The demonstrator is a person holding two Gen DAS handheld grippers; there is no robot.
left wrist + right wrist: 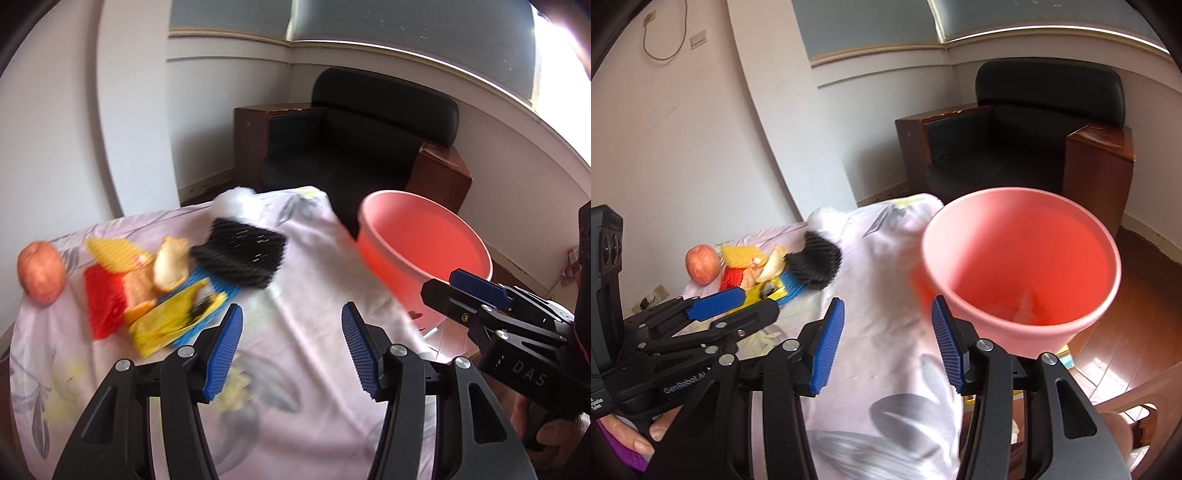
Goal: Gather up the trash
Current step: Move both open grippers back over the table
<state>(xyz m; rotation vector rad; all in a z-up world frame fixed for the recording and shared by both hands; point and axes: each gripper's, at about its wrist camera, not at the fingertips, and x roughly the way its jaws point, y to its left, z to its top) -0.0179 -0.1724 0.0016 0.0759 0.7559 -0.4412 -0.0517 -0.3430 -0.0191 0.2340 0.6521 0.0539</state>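
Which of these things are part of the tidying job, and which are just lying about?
Part of the job:
- pile of wrappers and scraps
- black net
- pink bucket
- left tool and right tool, both open and empty

Just there:
- apple (perhaps)
- armchair
- floral cloth

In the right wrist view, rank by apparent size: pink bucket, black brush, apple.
1. pink bucket, by far the largest, though it sits nearest the camera, which exaggerates it.
2. black brush.
3. apple, somewhat smaller than the brush; both lie at similar depth.

Trash pile (162, 280) left of bucket (424, 251)
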